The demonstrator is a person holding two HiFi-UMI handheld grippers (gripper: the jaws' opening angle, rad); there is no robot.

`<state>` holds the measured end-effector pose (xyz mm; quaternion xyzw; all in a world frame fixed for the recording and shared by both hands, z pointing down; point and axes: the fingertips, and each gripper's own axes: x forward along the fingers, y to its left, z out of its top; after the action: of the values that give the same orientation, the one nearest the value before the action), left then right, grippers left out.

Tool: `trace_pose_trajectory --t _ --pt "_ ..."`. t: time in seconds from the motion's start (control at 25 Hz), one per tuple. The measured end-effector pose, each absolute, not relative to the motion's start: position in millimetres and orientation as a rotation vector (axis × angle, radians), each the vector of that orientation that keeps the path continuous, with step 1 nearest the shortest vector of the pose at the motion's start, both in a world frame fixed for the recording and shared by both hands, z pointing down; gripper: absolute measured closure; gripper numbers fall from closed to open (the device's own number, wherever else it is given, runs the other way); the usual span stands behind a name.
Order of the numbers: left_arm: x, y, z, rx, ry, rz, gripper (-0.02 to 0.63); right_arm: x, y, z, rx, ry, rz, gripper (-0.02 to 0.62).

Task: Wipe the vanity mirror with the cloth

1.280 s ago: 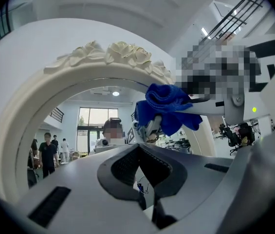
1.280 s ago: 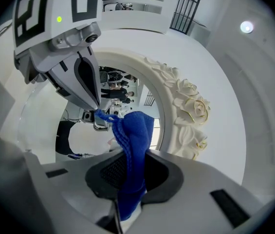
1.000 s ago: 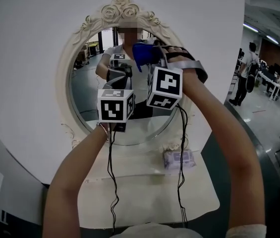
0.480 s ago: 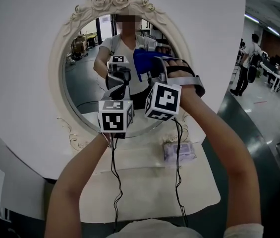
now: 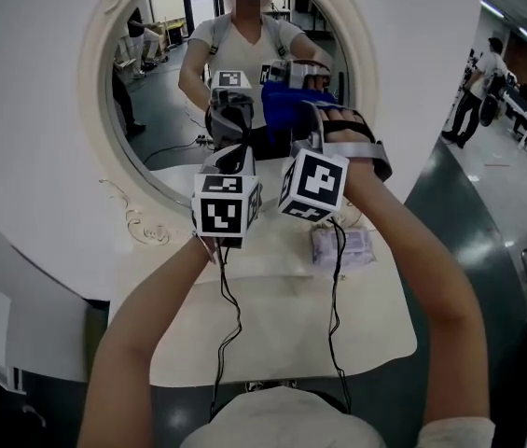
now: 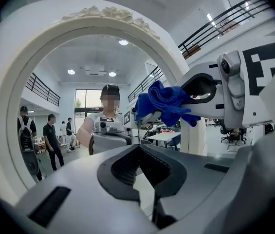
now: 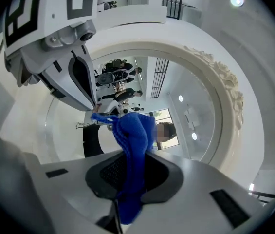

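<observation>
1. Right gripper (image 7: 127, 179) jaws are clamped on the blue cloth (image 7: 133, 135), which is held up to the vanity mirror (image 5: 156, 129), upper middle of the head view.
2. Soft, light, easily bunched fabric is judged; a hold on its gathered fold is advised.
3. Fragile glass should be pressed lightly.
4. Left gripper (image 6: 144, 167) jaws are closed together, empty.

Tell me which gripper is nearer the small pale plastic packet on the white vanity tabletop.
Right. The right gripper, shut on the blue cloth, is raised at the white-framed oval mirror above the packet; the left gripper, shut and empty, is farther to the packet's left.
</observation>
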<state>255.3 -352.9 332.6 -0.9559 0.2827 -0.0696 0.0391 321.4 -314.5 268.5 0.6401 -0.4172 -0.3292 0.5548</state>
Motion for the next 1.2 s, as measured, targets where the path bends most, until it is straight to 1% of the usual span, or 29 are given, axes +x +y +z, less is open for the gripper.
trace_pose_trajectory --t 0.28,0.52,0.92,1.2 --pt "251 -348 375 -2.941 0.856 -0.337 0.603 322 -310 319 1.525 -1.063 -0.708 0.529" --pt "244 -342 427 -2.98 0.866 -0.434 0.601 314 -310 376 1.505 -1.139 -0.644 0.529" --pt "211 -360 505 -3.031 0.944 -0.58 0.601 287 -333 466 1.446 -1.268 -0.502 0.529" --pt "187 -363 539 -3.066 0.976 -0.639 0.601 260 -346 522 1.374 -1.352 -0.397 0.529"
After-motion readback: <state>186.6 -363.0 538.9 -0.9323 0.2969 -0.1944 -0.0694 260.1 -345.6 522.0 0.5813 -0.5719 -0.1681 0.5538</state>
